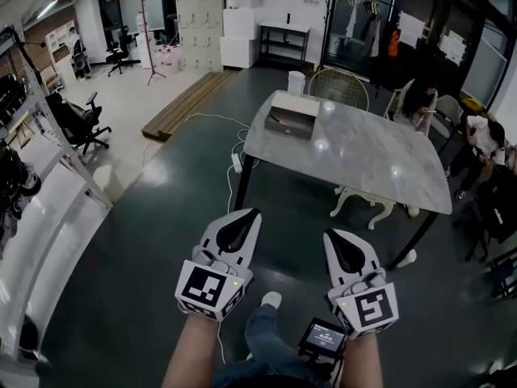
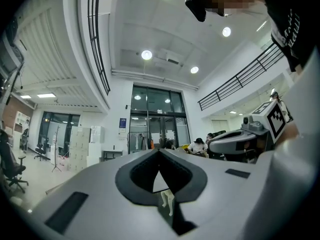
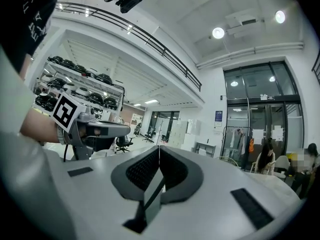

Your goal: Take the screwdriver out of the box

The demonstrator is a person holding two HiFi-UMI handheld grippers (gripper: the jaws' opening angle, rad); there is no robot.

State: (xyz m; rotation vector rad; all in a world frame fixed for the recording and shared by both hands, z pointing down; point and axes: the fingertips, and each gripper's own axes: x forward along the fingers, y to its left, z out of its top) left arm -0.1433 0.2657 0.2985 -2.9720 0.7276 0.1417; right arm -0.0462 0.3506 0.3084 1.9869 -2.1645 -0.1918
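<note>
Both tools are pressed together and carry nothing: in the left gripper view the left gripper's (image 2: 159, 151) jaw tips meet with only the room showing beyond them, and the right gripper view shows the same of the right gripper (image 3: 159, 148). From the head view the pair are held out side by side, low and near, over dark floor, the left gripper (image 1: 254, 214) and right gripper (image 1: 330, 236) both pointing toward the marble table (image 1: 363, 156), which is well apart from them. The open box (image 1: 295, 113) sits at the table's far left corner. A small dark mark shows inside it, too small to call the screwdriver with any certainty. The step in hand looks to be the approach, so it should end at the table's left side, close enough to look down into the box rather than reaching across the whole top. One gripper will need to spread its jaws before it dips inside. The other could usefully steady the box wall, since a light box at a corner may slide or tip off the edge.
</note>
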